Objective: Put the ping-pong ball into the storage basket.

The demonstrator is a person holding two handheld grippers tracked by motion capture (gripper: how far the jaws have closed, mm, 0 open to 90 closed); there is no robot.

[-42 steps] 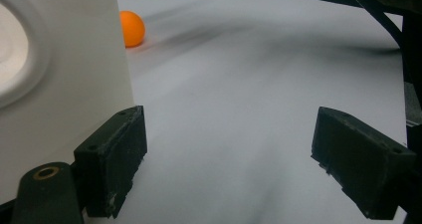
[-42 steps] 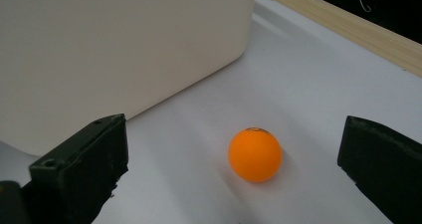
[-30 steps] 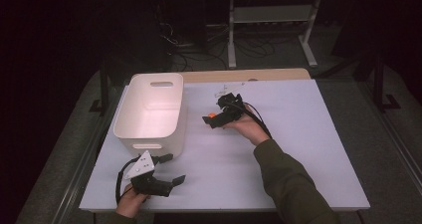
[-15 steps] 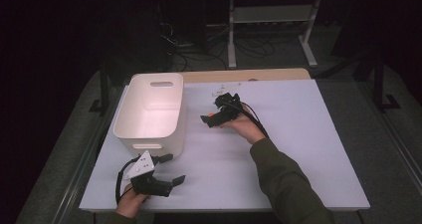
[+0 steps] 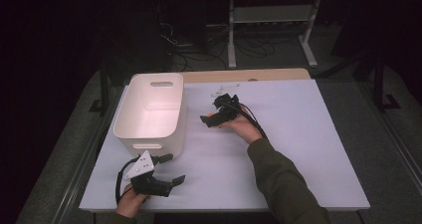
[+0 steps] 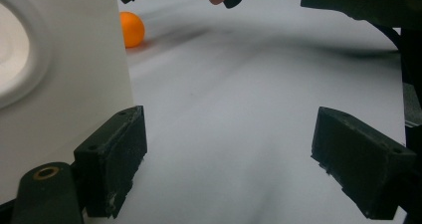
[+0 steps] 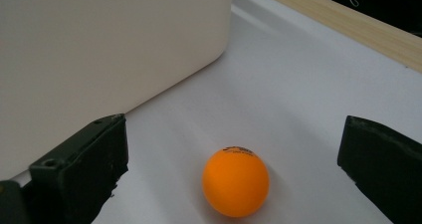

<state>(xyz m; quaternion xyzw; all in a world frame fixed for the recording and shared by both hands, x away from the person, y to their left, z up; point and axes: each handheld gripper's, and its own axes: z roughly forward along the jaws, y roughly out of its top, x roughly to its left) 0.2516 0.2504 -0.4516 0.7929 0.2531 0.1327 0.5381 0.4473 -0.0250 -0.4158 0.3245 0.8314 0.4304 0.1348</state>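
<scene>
Fingers (image 7: 388, 176) of the right gripper (image 7: 234, 179) stand wide around the ball (image 7: 236, 181), light, smooth, apt to roll: pinch across its middle.

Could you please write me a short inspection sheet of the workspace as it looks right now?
Surface: white table, bare across most of its top; a wooden strip runs along its far edge.
Job's things: orange ball lies on the table beside the white bin, apart from its wall; bin upright, nothing seen inside.
Clutter: small pale bits at the far edge, too small to identify.
Grippers: right gripper open, jaws either side of the ball, not touching it; left gripper open, near the bin's near corner, holding nothing.
Cables: a black cable trails from each gripper.
Surroundings: dark room, metal frame and floor cables behind the table.
</scene>
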